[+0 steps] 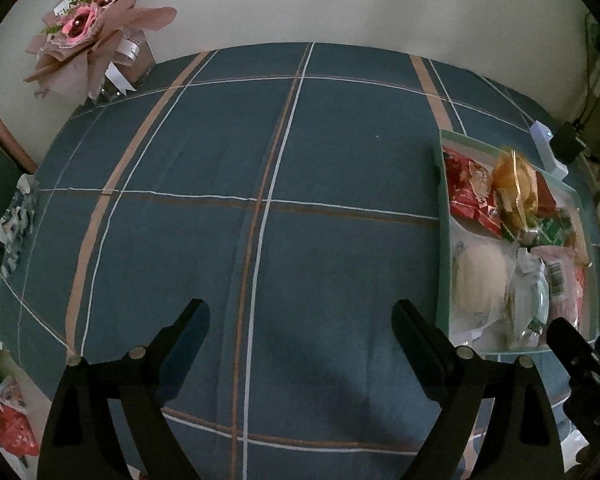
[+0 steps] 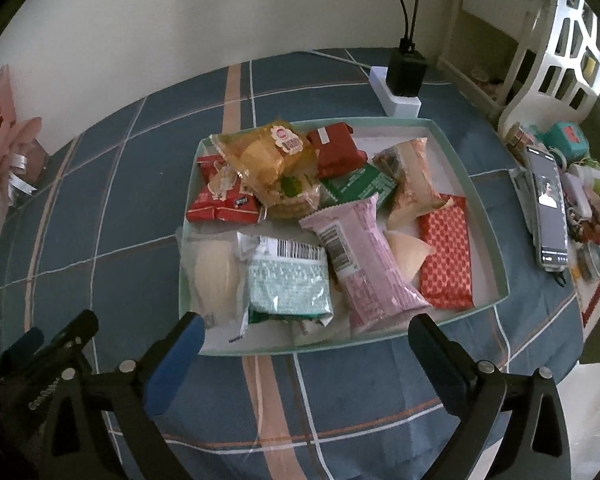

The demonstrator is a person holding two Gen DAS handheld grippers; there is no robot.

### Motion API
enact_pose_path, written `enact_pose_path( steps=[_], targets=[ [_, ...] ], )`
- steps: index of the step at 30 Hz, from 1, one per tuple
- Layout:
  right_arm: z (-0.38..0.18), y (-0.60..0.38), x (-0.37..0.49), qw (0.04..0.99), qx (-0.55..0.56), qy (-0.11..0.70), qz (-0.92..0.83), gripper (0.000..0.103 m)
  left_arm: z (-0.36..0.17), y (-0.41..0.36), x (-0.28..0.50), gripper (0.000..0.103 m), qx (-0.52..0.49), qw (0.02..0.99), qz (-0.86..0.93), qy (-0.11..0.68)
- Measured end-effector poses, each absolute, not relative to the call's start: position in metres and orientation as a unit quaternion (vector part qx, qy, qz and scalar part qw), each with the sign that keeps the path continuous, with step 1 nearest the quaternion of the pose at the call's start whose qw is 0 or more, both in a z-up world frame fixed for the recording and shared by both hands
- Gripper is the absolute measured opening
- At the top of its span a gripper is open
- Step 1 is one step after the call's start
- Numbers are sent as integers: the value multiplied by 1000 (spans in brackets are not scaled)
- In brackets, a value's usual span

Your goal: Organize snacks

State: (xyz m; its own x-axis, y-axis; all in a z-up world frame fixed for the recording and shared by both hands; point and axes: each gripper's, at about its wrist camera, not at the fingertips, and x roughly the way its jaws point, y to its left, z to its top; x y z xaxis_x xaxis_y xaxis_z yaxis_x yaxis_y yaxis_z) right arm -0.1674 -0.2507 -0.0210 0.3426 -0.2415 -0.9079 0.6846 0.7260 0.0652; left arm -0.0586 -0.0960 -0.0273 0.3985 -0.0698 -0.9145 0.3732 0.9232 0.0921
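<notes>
Left of the tray (image 1: 444, 240) I see a broad bare stretch of checked cloth on the surface (image 1: 220, 200), open to either gripper. Obstacles: bouquet (image 1: 88, 36) at the far left corner; power strip (image 2: 392, 92) with its black adapter (image 2: 406, 70) behind the tray; phone (image 2: 548, 208) and clutter to its right (tray interior packed with snack packets (image 2: 340, 216)).

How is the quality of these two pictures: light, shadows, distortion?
Left wrist view: dim; fisheye bends the lines of the tablecloth; a soft shadow lies between the open jaws. Right wrist view: also dim, with the snack tray fairly sharp and the corners black.
</notes>
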Motion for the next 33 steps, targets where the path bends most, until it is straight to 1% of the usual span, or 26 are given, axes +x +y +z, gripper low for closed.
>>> enact_pose_path(
  steps=[12, 33],
  targets=[
    [-20, -238, -176, 792, 210, 493, -293, 103, -22, -79, -67, 92, 132, 824, -143, 532],
    [-16, -235, -175, 800, 187, 489, -294, 103, -19, -76, -66, 92, 130, 825, -147, 531]
  ],
)
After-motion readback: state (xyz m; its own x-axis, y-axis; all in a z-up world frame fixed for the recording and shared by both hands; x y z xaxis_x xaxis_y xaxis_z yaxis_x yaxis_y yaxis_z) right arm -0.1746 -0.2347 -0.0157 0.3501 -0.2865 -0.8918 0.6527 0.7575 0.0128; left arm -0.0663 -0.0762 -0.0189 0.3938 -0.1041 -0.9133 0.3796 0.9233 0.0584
